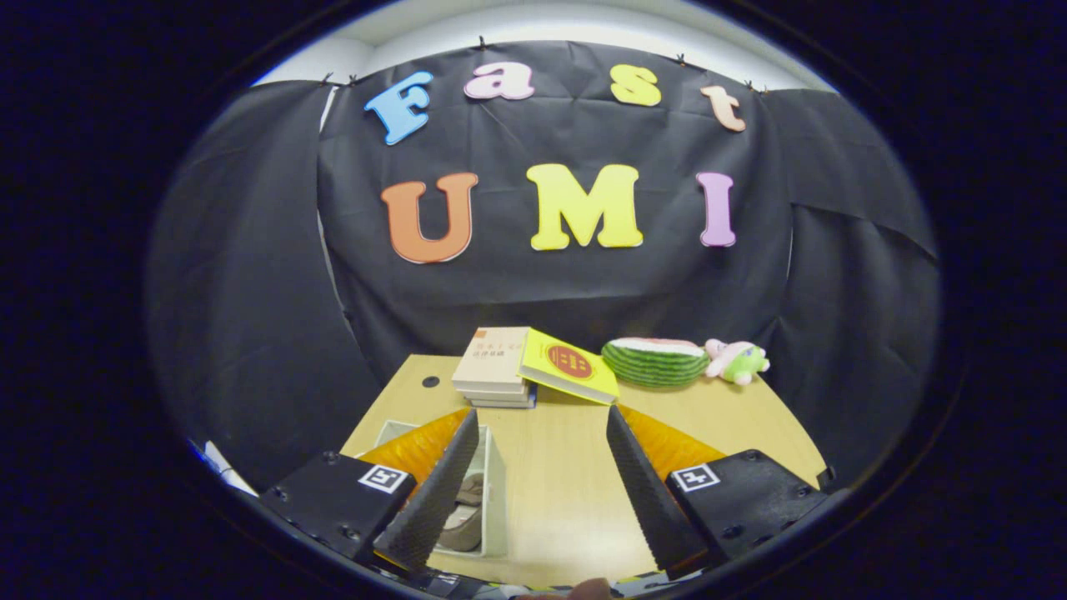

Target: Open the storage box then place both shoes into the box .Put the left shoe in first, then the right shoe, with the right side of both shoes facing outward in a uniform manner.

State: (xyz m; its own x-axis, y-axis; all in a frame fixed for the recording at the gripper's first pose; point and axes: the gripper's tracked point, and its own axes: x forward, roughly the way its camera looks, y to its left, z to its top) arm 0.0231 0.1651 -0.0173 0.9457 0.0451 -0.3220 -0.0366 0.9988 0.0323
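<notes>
Jaws of the black two-finger gripper (542, 483) gape wide, holding nothing above the wooden table (567, 492). A grey-brown shoe (465, 517) lies inside the white open storage box (497, 492), partly behind the left finger (433, 500).

Left tong finger (433, 492) hides most of shoe (463, 521) & box (493, 492).

gripper view | rides above fingers (433, 492) | faces forward (slightly down) over table (567, 467)

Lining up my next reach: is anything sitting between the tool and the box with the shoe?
Nothing visible does. The tool is open over bare table; the white box with a shoe inside lies right beside its left finger. The books stand beyond the fingers.
</notes>
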